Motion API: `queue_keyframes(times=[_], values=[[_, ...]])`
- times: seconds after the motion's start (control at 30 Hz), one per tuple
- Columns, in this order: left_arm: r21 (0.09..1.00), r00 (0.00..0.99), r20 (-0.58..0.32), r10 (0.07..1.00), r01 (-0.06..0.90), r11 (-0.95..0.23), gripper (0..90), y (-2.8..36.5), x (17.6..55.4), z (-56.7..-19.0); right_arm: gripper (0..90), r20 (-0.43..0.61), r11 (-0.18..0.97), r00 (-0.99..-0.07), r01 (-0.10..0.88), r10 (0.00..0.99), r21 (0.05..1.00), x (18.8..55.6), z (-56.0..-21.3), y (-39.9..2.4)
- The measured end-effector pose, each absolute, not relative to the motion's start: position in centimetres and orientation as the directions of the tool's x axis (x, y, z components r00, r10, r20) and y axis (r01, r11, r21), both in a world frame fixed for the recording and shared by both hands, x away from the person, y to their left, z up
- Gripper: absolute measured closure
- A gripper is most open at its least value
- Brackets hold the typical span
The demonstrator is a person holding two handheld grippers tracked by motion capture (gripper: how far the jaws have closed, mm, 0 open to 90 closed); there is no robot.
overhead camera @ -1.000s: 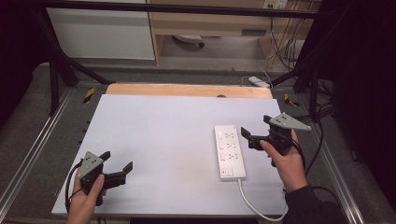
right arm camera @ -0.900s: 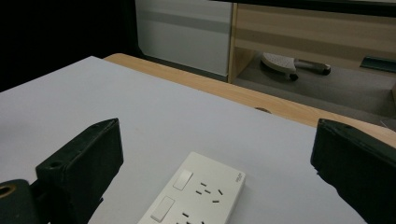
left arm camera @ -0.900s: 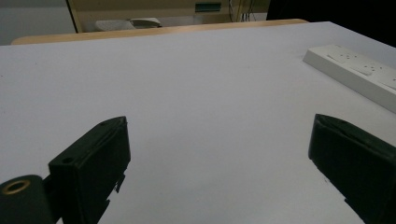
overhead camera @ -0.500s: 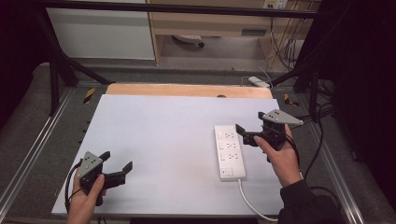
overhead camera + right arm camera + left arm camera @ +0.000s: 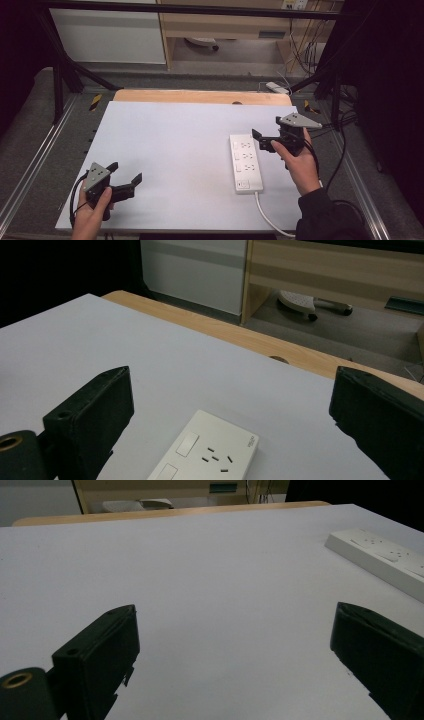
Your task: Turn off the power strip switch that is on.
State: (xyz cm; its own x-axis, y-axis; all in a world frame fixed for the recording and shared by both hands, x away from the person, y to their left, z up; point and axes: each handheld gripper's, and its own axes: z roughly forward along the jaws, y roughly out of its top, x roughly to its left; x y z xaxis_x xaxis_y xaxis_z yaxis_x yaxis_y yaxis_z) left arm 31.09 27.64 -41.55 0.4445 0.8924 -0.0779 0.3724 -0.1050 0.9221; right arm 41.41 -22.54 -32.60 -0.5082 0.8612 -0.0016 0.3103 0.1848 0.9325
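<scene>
- Right gripper point(image 5: 266, 140): jaws wide apart, nothing between them. It hovers over the far end of the power strip point(image 5: 245, 162), just off that end's right side, tips pointing toward the middle of the surface.
- Right gripper view: the strip's far end point(image 5: 210, 452) lies below and between the two black jaws, its sockets and rocker switches facing up.
- Left gripper point(image 5: 124, 182): jaws likewise spread and holding nothing, near the front left corner of the surface, well apart from the strip.
- Power strip: a white bar lying flat on the right half of the white surface point(image 5: 170, 150), its length running front to back; its white cord point(image 5: 267, 215) leaves the near end toward the front edge.
- Left gripper view: the strip point(image 5: 385, 560) shows far off at the right.
- Step in hand, as judged: the approach of the right gripper to the strip; no contact yet.
- Next move, as judged: lower the right gripper so the jaws straddle the strip's width or reach a switch, then close. The left gripper would have to cross the surface to help steady it.
</scene>
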Motion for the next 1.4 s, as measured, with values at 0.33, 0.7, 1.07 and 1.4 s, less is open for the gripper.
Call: queue_keyframes(times=[0.33,0.7,1.07,1.4], values=[[0.922,0.445,-0.079,0.892,0.373,-0.105,5.7,27.7,31.1,-41.5,4.5,-0.013,0.202,-0.517,0.311,0.856,0.929,42.0,-32.5,-22.1],[0.922,0.445,-0.078,0.892,0.372,-0.105,5.7,27.6,31.1,-41.6,3.7,-0.021,0.22,-0.538,0.309,0.843,0.925,42.5,-32.5,-21.5],[0.922,0.446,-0.076,0.892,0.372,-0.107,5.7,27.6,31.1,-41.6,3.9,-0.022,0.233,-0.557,0.313,0.831,0.921,43.1,-32.7,-20.8],[0.921,0.45,-0.074,0.89,0.374,-0.113,5.7,27.6,31.1,-41.6,4.8,-0.025,0.248,-0.568,0.32,0.823,0.914,43.6,-33.0,-20.1]])
